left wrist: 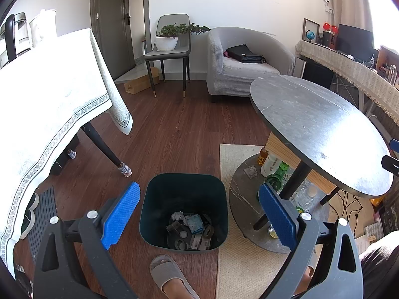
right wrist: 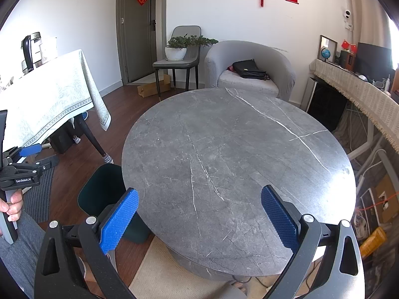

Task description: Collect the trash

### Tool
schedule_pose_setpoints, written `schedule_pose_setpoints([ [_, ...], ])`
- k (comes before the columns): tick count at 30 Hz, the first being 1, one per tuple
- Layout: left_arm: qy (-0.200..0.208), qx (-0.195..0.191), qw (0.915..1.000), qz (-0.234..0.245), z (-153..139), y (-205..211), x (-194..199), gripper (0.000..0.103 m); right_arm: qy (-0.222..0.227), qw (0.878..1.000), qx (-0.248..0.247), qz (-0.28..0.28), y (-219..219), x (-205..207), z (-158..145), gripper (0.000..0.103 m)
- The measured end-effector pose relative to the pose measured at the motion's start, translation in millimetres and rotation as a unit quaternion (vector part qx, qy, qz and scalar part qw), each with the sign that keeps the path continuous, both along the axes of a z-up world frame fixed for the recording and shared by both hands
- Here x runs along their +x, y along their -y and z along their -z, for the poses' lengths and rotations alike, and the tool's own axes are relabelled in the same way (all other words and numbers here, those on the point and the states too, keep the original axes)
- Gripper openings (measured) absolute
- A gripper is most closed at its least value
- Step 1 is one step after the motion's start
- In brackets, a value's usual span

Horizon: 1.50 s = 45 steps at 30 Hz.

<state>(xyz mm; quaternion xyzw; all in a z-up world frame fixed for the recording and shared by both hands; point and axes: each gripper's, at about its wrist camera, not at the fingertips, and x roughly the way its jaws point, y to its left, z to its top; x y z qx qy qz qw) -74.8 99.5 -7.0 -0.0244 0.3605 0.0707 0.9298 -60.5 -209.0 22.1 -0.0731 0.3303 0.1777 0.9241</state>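
A dark teal trash bin [left wrist: 183, 194] stands on the wood floor, directly below my left gripper [left wrist: 199, 191]. Crumpled paper, wrappers and grey scraps [left wrist: 190, 229] lie in its bottom. My left gripper is open and empty, its blue pads [left wrist: 119, 216] wide apart above the bin. My right gripper [right wrist: 199, 196] is open and empty, hovering over the near edge of the round grey marble table [right wrist: 237, 164]. The bin [right wrist: 99, 189] shows partly at the table's left edge in the right wrist view. The left gripper [right wrist: 30, 159] also shows there, held in a hand.
The round table [left wrist: 319, 129] has a lower shelf with several bottles [left wrist: 276, 177]. A beige rug [left wrist: 239, 261] lies under it. A cloth-covered dining table [left wrist: 45, 104] stands left. A slippered foot [left wrist: 167, 274] is next to the bin. A grey armchair [left wrist: 244, 62] and chair stand behind.
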Motion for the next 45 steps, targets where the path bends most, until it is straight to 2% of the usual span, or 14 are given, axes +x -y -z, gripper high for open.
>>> schedule_pose_setpoints([
  [45,-0.003,0.006,1.0000,-0.001,4.7,4.3,-0.5,0.098,0.000,1.000,-0.001,0.000,-1.1,-0.5,0.5,0.099],
])
